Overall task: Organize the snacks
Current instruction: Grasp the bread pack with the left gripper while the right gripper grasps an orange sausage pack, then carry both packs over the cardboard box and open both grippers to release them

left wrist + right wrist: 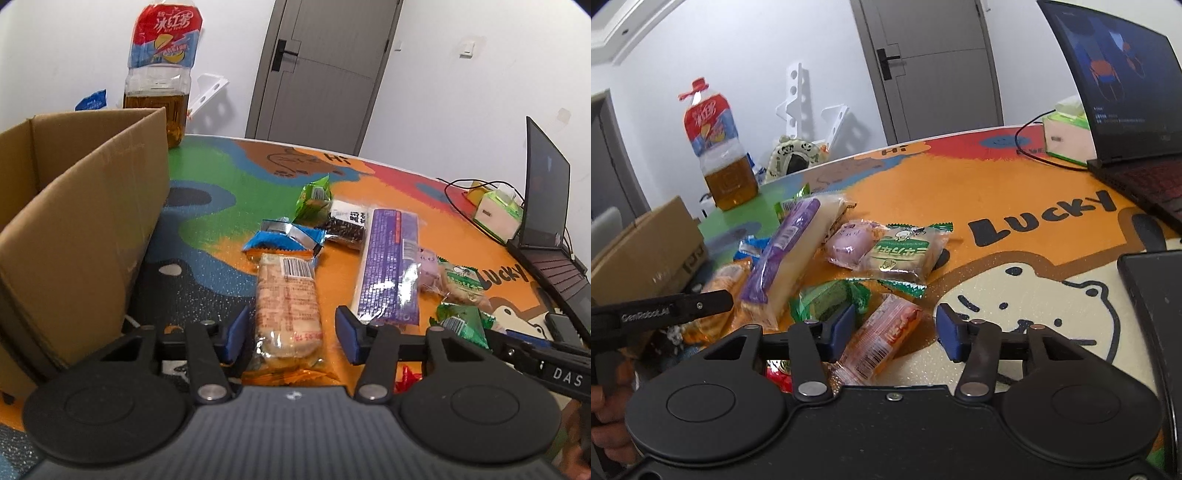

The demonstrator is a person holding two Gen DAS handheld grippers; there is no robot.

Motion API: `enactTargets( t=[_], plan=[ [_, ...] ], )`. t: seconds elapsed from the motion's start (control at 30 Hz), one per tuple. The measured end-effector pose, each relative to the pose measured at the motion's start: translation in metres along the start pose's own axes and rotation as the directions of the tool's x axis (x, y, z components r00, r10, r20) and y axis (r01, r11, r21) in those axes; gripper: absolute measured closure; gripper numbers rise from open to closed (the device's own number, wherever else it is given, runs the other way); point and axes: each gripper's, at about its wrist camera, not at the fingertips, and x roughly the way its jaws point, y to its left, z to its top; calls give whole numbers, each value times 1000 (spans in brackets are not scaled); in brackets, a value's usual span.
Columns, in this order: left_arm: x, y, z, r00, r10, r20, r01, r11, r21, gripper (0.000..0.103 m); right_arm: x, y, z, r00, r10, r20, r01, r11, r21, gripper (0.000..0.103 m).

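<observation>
My left gripper (291,338) straddles the biscuits (288,306), jaws spread, box (85,221) alongside; right gripper (895,334) spread around the orange bar (882,339).

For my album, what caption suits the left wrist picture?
Open left gripper straddles an orange snack pack beside a cardboard box.

Purple-and-white packet (388,266), orange-beige cracker pack (288,306), brown cardboard box (85,221), multicoloured cartoon tablecloth (1015,192).
</observation>
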Motion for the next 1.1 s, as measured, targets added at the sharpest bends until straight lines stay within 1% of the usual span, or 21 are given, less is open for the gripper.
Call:
enactTargets(
  t=[0.03,0.1,0.17,0.2,0.23,0.27,0.37,0.43,0.53,0.8,1.1],
  plan=[
    [0,0,0,1000,3,-1,-3,1000,9,53,-1,1,0,1000,-3,-4,2,1000,-9,53],
    [0,0,-1,1000,17,-1,-17,1000,12,59,-3,2,-1,1000,-5,-9,5,1000,-23,53],
    [0,-1,-1,1000,30,-2,-30,999,22,64,-4,3,-3,1000,-8,-7,8,999,-40,56],
    [0,-1,-1,999,35,-2,-35,999,29,69,-5,2,-3,1000,-11,-5,11,999,-44,62],
    [-1,-1,-1,999,35,-2,-35,999,32,69,-6,2,-4,1000,-13,-5,12,999,-47,74],
    [-1,-1,-2,1000,31,-3,-31,999,29,70,-7,0,-4,1000,-7,-6,7,999,-42,81],
    [-5,1,-3,1000,19,-5,-19,1000,14,70,-10,-10,-3,1000,17,-1,-17,999,35,82],
    [-8,1,-3,1000,8,-1,-8,1000,8,70,-12,-11,-3,1000,5,12,-5,999,38,83],
    [-16,0,-2,1000,-4,14,4,1000,4,70,-17,-12,0,999,18,26,-20,998,54,83],
    [-50,-4,12,995,-34,92,34,999,-3,70,-35,-1,15,994,50,102,-54,998,33,83],
    [-89,0,25,982,-42,185,45,999,-11,70,-50,20,28,983,105,153,-106,994,1,83]
  ],
)
